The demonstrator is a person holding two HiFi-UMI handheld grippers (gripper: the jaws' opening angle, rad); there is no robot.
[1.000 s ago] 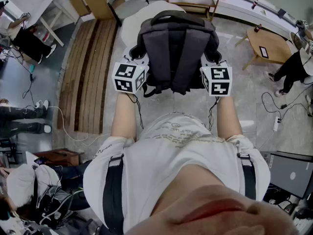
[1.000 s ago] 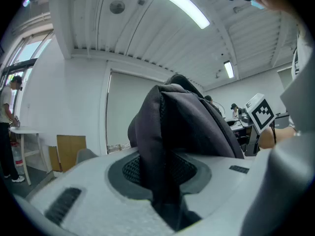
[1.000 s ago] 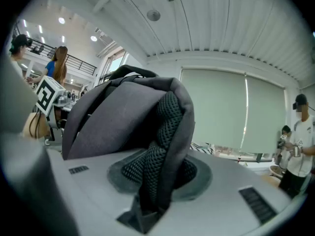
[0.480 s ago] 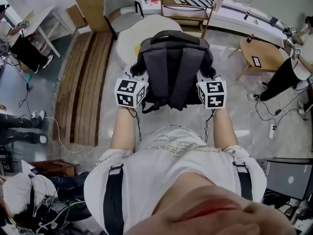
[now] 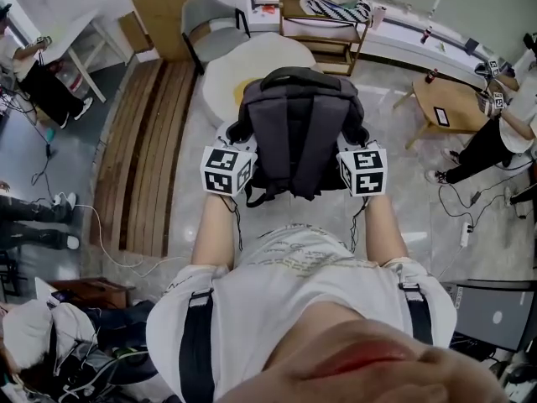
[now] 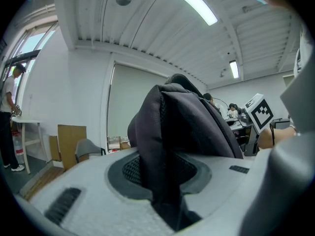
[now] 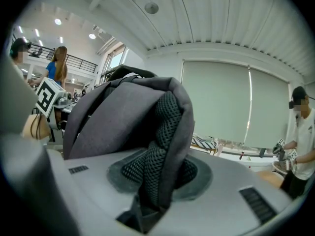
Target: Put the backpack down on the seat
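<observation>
A dark grey backpack (image 5: 294, 124) hangs in the air in front of me, straps facing me, held up between both grippers. My left gripper (image 5: 237, 137) is shut on its left shoulder strap; in the left gripper view the strap (image 6: 165, 132) is pinched between the jaws of that gripper (image 6: 165, 186). My right gripper (image 5: 356, 137) is shut on the mesh-lined right strap (image 7: 160, 132), clamped in its jaws (image 7: 152, 191). Just beyond the backpack, partly hidden by it, lies a round white seat (image 5: 226, 70). A grey chair (image 5: 210, 19) stands behind that.
A wooden slatted platform (image 5: 147, 141) runs along the left. A small wooden table (image 5: 449, 99) stands at the right, with a person (image 5: 503, 116) beside it. A low shelf (image 5: 323, 28) is at the back. Cables (image 5: 92, 208) trail over the floor at left.
The backpack and both grippers have moved forward toward the round white seat, which now shows closer and larger. Both grips on the straps are unchanged.
</observation>
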